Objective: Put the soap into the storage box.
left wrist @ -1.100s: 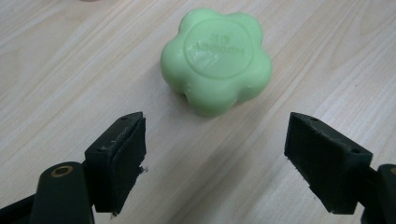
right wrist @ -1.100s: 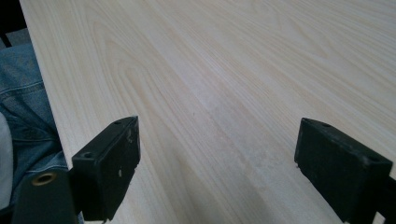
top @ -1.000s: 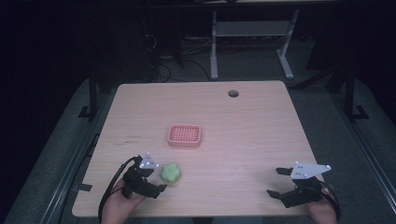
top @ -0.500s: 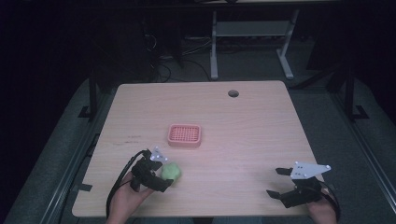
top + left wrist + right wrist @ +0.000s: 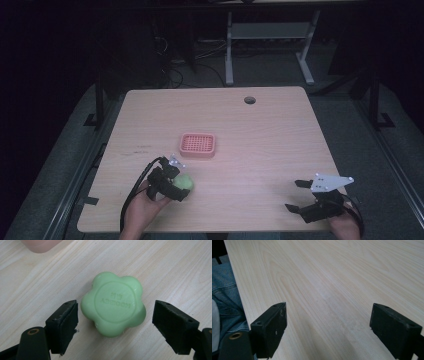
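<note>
Your left gripper (image 5: 115, 312) stands released, jaws either side of the green soap (image 5: 113, 306) near the bench's front edge; since before, it has closed in around it.

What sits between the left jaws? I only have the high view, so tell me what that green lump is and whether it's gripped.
Observer: A green flower-shaped soap, lying flat on the table between the left gripper's jaws.
Operator: Say whether the jaws touch it.
Observer: No. Both jaws stand clear, with a gap each side.
Operator: Check the right gripper too.
Observer: The right gripper is open over bare wood; denim shows past the table edge.
</note>
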`<state>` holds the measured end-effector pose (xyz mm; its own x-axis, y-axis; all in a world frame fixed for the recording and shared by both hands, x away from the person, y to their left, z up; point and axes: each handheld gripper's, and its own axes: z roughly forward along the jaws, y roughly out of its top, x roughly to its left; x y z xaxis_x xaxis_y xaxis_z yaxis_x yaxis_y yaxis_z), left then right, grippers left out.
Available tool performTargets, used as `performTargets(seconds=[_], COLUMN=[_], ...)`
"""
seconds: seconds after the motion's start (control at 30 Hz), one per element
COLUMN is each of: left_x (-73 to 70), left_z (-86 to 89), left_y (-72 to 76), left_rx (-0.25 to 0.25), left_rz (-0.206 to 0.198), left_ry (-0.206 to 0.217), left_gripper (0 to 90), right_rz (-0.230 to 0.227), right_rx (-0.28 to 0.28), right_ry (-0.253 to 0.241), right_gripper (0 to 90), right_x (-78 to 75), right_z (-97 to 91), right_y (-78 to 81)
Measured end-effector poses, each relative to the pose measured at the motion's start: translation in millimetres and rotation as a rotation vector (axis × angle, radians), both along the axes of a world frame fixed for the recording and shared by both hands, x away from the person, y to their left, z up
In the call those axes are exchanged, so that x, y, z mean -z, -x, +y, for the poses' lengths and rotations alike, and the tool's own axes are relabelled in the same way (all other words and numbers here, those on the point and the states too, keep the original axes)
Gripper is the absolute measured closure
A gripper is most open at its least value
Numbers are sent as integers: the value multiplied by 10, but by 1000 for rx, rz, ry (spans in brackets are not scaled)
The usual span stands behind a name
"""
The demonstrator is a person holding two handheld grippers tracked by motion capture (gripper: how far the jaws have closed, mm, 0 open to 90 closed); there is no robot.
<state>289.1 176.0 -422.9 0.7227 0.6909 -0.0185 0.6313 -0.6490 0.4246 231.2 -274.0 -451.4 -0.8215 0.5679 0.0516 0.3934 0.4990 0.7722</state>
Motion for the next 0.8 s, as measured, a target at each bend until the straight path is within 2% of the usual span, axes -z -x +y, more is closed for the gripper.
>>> performTargets(seconds=[0.2,0.33,0.8], left_x=[29,74,143], left_z=[-56,-114,-201], left_y=[-44,-78,-147], left_rx=[-21,-43,-64], left_rz=[29,43,77], left_ry=[-13,-44,-98], left_gripper=[214,217,237], right_rz=[-2,-2,-4], right_rx=[0,-1,-2], right_ry=[-1,-1,-3], right_gripper=[138,137,138], right_x=[0,0,-2], right_z=[-2,-1,4], right_y=[1,0,1])
